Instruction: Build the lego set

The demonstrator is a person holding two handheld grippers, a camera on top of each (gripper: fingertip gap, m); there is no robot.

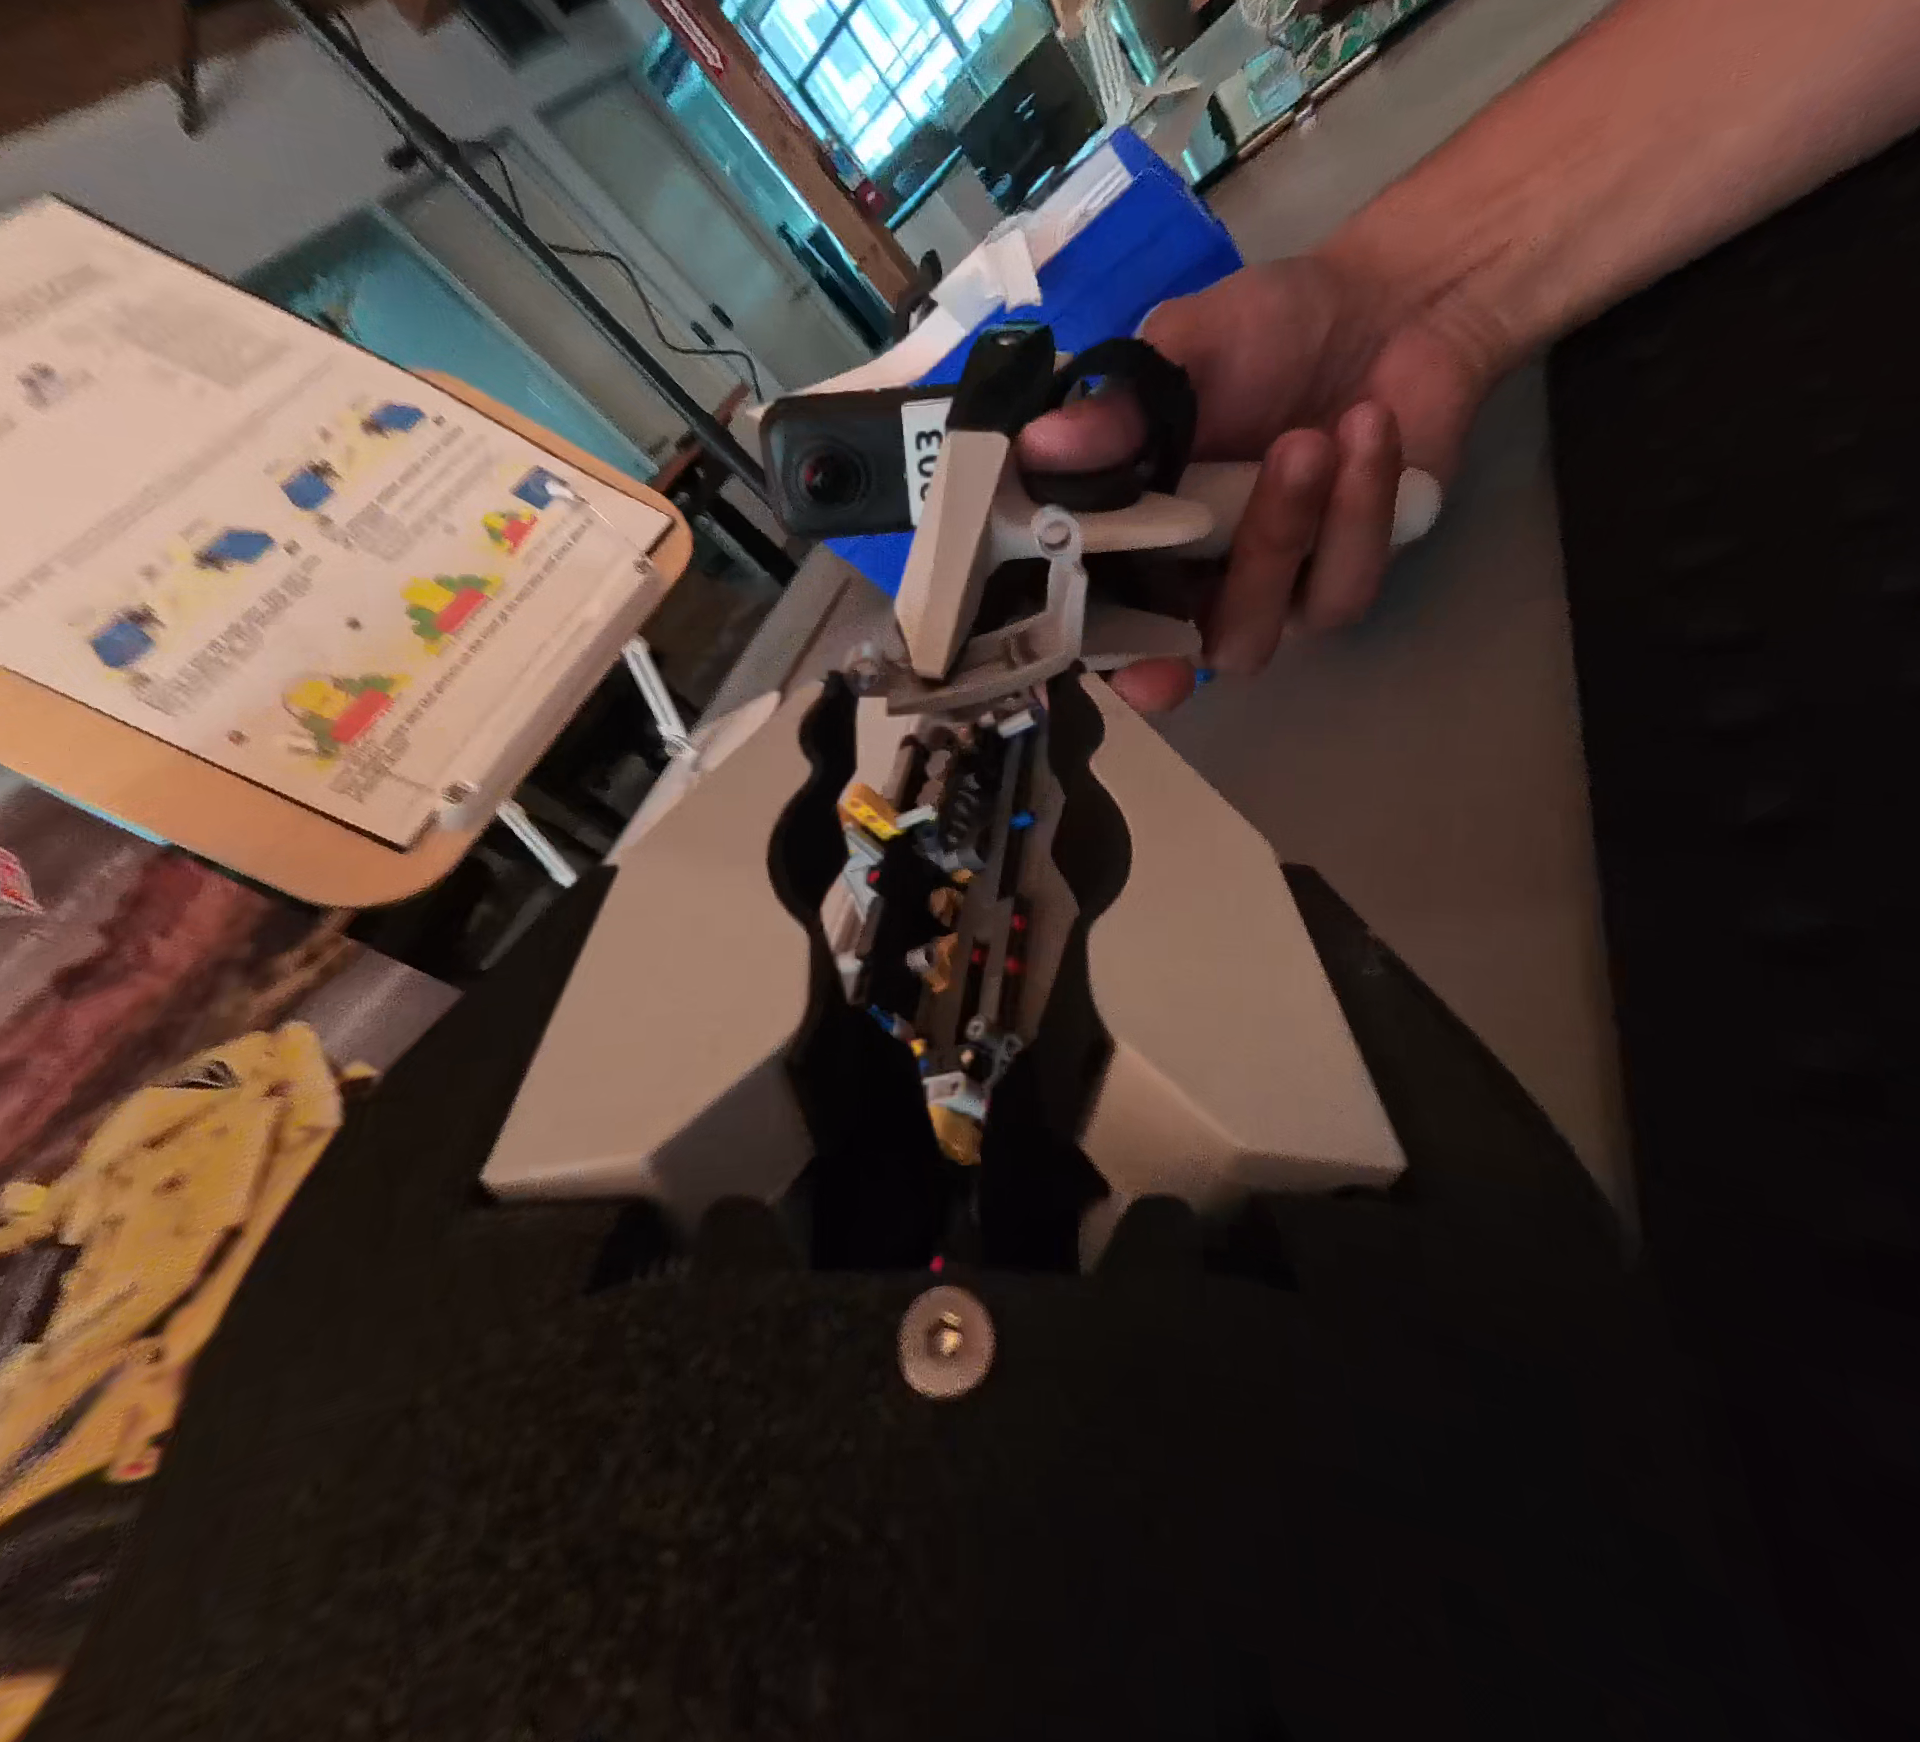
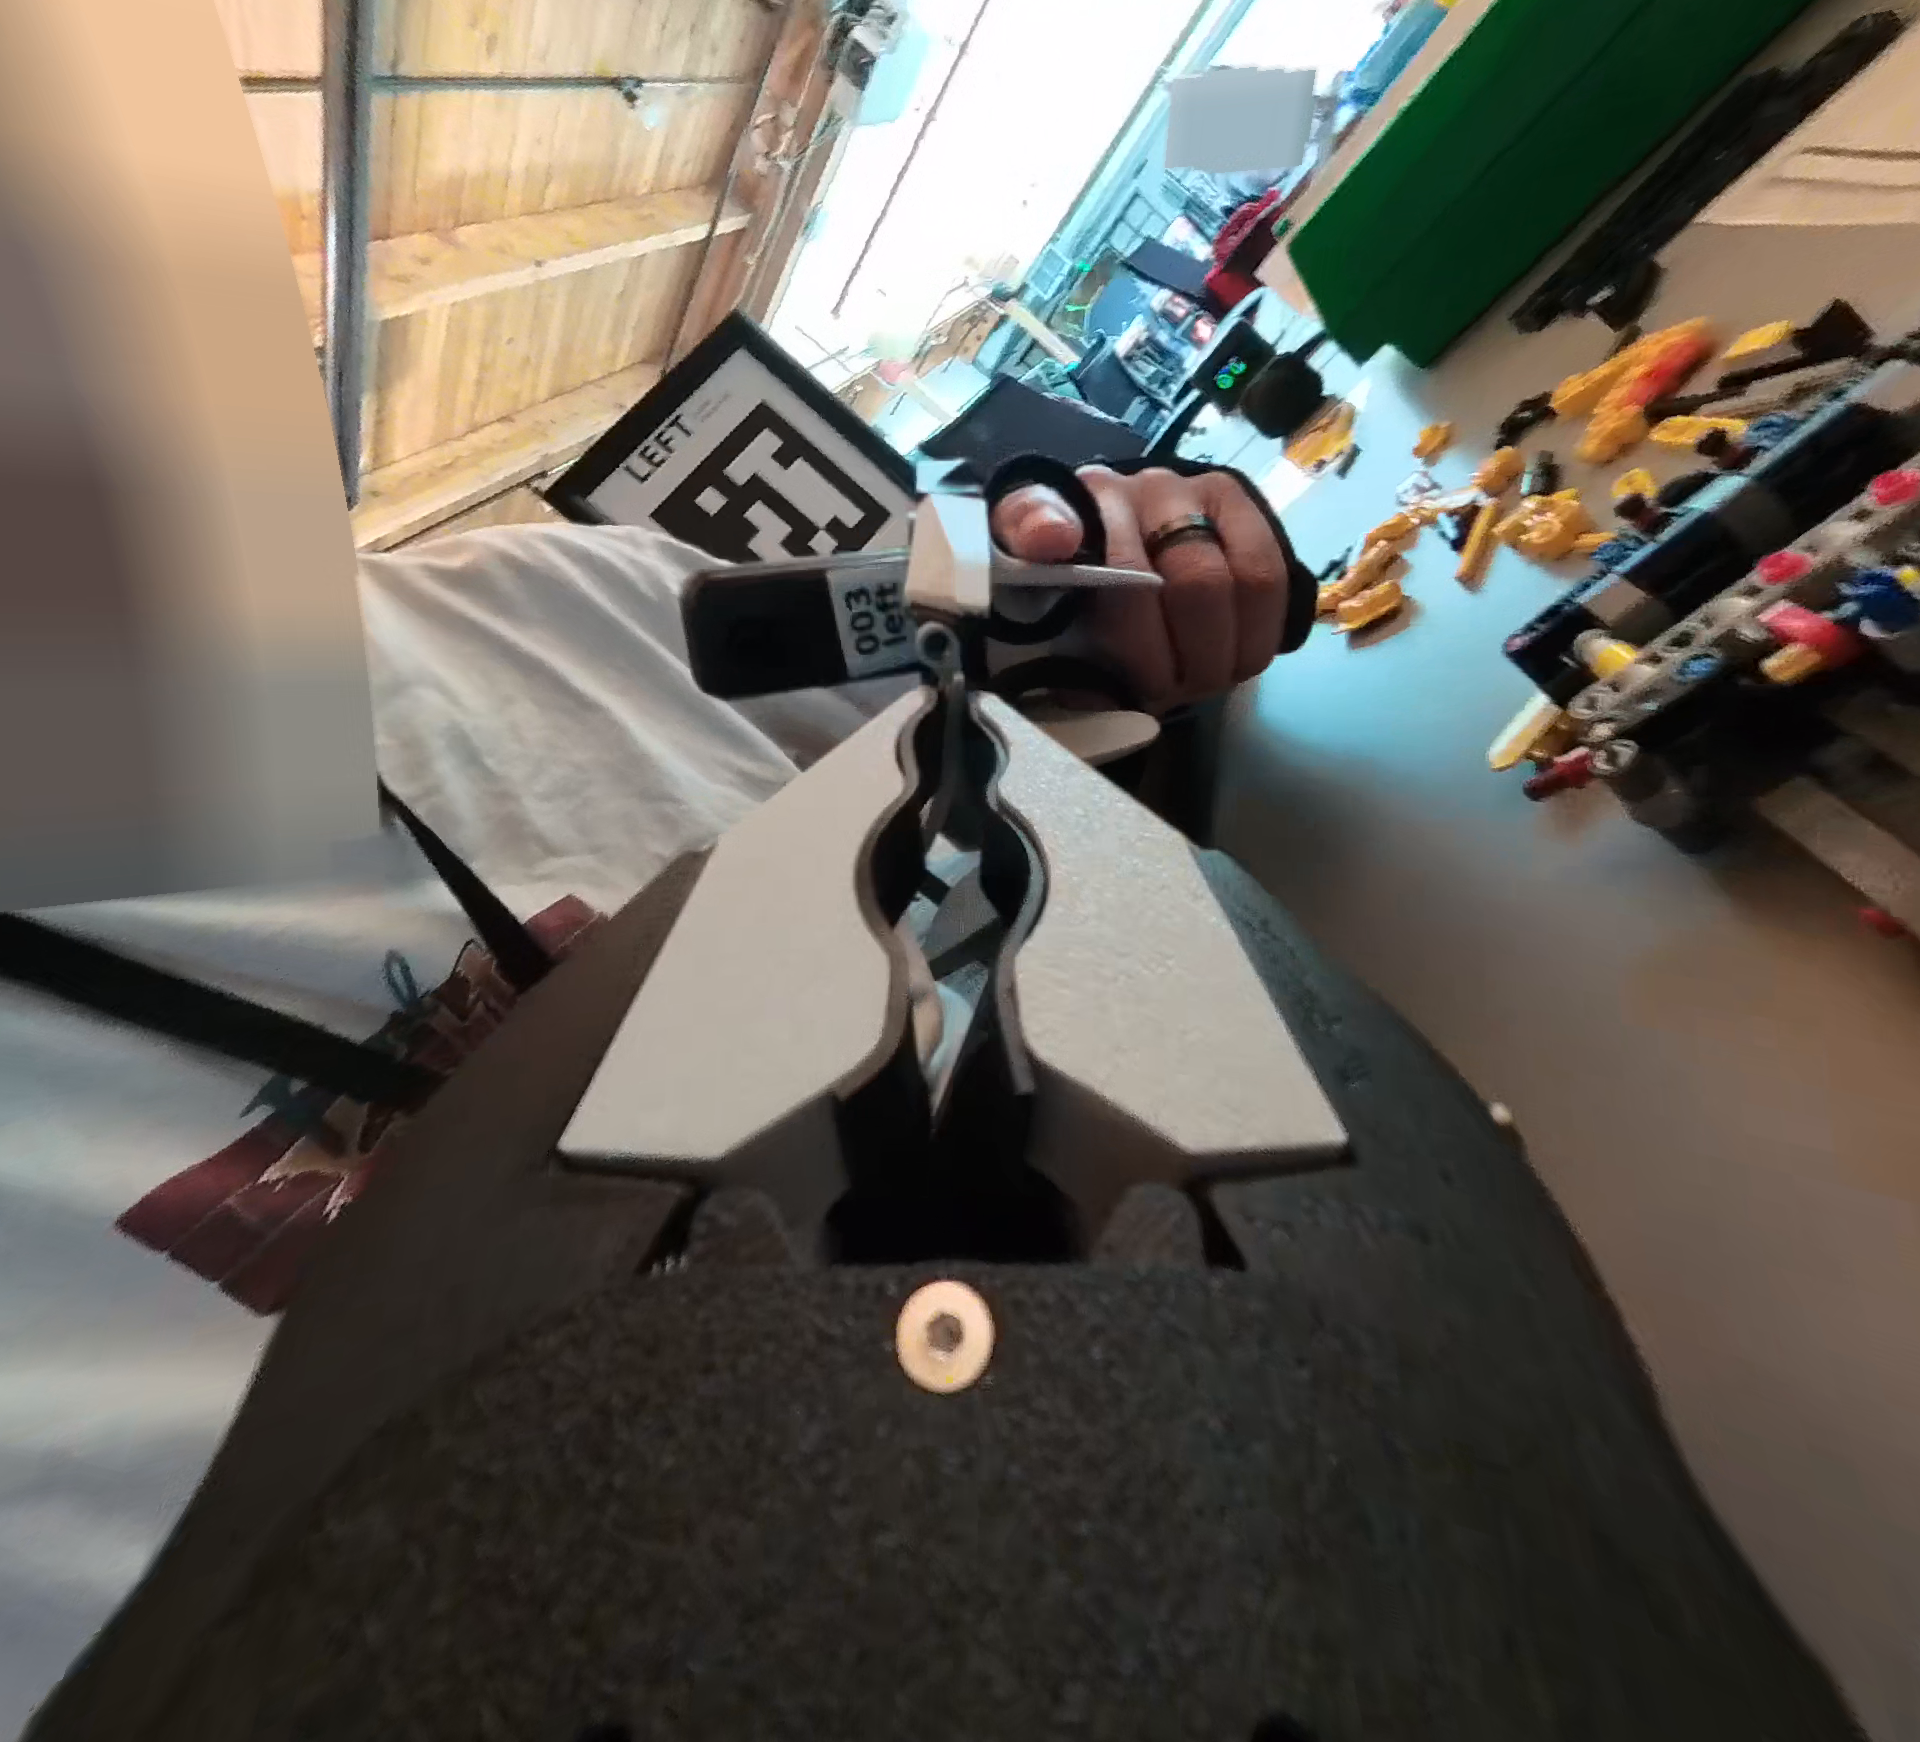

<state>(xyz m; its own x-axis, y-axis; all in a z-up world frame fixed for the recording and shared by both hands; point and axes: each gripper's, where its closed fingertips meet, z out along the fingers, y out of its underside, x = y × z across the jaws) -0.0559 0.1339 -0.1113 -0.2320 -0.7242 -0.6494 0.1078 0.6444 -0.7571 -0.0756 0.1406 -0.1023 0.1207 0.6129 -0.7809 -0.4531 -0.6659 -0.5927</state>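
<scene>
In the left wrist view my left gripper [image 1: 956,710] is shut on a long black and grey lego assembly [image 1: 961,903] with yellow parts and red pins, lying lengthwise between the fingers. The right gripper [image 1: 935,669], held by a hand [image 1: 1299,466], meets the far end of that assembly. In the right wrist view my right gripper [image 2: 951,721] is shut on a thin dark grey lego piece [image 2: 940,757] whose round end sticks out past the tips. The left gripper [image 2: 940,586] faces it close ahead. The assembly is hidden in this view.
An open instruction booklet [image 1: 312,549] on a stand is at the left, a blue box [image 1: 1122,258] behind. On the table to the right lie a partly built model [image 2: 1725,591], several loose yellow and black pieces [image 2: 1538,508] and a green box [image 2: 1558,92]. Left and right tips are no more than a few centimetres apart.
</scene>
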